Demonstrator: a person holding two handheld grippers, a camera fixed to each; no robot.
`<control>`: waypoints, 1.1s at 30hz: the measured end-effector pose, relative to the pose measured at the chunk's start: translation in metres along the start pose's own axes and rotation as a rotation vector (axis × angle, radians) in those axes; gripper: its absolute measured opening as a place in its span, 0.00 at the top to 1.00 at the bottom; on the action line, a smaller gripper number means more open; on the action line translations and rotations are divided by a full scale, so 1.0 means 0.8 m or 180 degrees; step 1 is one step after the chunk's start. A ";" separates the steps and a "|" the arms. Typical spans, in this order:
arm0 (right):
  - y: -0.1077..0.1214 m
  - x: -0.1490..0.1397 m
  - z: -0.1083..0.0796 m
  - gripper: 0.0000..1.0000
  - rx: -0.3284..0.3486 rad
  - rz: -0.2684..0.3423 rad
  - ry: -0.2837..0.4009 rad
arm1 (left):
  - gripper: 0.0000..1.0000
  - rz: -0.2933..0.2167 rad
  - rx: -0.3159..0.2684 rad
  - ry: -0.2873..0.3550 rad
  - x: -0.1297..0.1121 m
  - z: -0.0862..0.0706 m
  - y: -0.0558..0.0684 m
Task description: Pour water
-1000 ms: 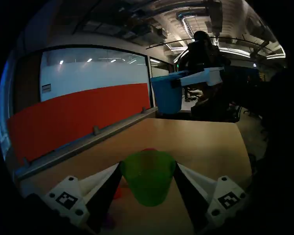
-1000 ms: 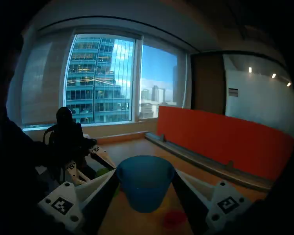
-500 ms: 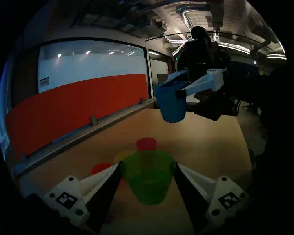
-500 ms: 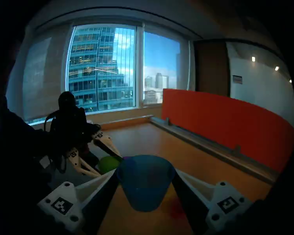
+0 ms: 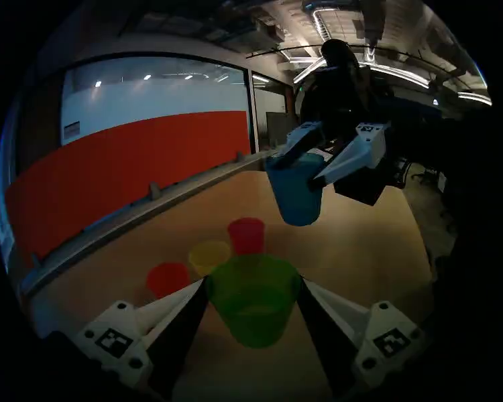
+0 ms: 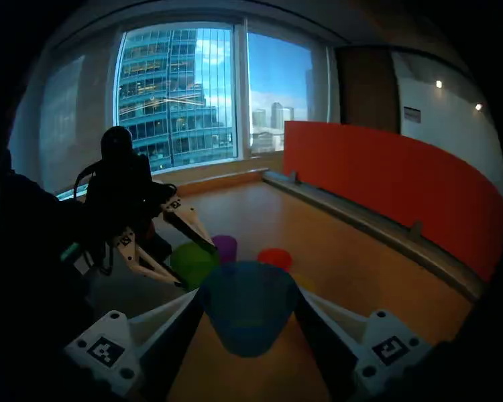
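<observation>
Green cup sits at 6 o'clock in the left gripper view, clamped between the two white fingers of the left gripper, one finger pressing on each side of it; a pale line shows inside its wall, but whether that is water cannot be told. Just beyond its rim three smaller cups stand on the wooden table: a red cup at 12 o'clock from it, a yellow cup at 11 o'clock and an orange-red cup at 10 o'clock. Up at 1 o'clock the right gripper hangs above the table with its fingers closed on a blue cup, which is a little tilted and well apart from the green one. An orange partition with a grey rail along its foot runs down the 9 o'clock side. In the right gripper view the blue cup fills 6 o'clock, gripped on both sides by the right gripper. At 9 o'clock the left gripper reaches in with the green cup between its fingers. A purple cup stands just beside the green cup, and a red cup stands near it on the table. A window with towers spans 11 o'clock, and the orange partition lies at 3 o'clock.
</observation>
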State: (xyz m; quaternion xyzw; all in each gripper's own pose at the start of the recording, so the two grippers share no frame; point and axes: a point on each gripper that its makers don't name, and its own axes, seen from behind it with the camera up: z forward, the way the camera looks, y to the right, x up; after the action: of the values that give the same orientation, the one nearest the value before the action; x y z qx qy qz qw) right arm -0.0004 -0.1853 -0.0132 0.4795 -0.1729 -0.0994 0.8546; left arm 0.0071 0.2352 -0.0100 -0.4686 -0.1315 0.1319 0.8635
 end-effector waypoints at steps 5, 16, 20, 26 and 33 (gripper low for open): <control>0.000 -0.024 0.006 0.07 0.0009 -0.0022 -0.0148 | 0.11 -0.0005 -0.0031 -0.0075 -0.010 0.005 0.003; 0.000 -0.068 0.019 0.07 0.0018 -0.0023 -0.0387 | 0.12 0.0000 -0.0099 -0.0288 -0.041 0.016 0.008; 0.000 -0.080 0.023 0.07 0.0028 -0.0015 -0.0445 | 0.12 -0.0014 -0.0112 -0.0359 -0.053 0.019 0.007; -0.003 -0.094 0.028 0.07 0.0047 -0.0001 -0.0508 | 0.11 -0.0025 -0.0128 -0.0421 -0.068 0.024 0.008; -0.002 -0.101 0.032 0.07 0.0050 0.0017 -0.0549 | 0.12 -0.0071 -0.0138 -0.0448 -0.081 0.030 0.008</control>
State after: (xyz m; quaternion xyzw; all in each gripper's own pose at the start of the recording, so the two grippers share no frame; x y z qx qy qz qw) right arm -0.0850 -0.1791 -0.0186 0.4754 -0.2479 -0.1367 0.8330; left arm -0.0625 0.2345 -0.0091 -0.4753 -0.2000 0.1520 0.8432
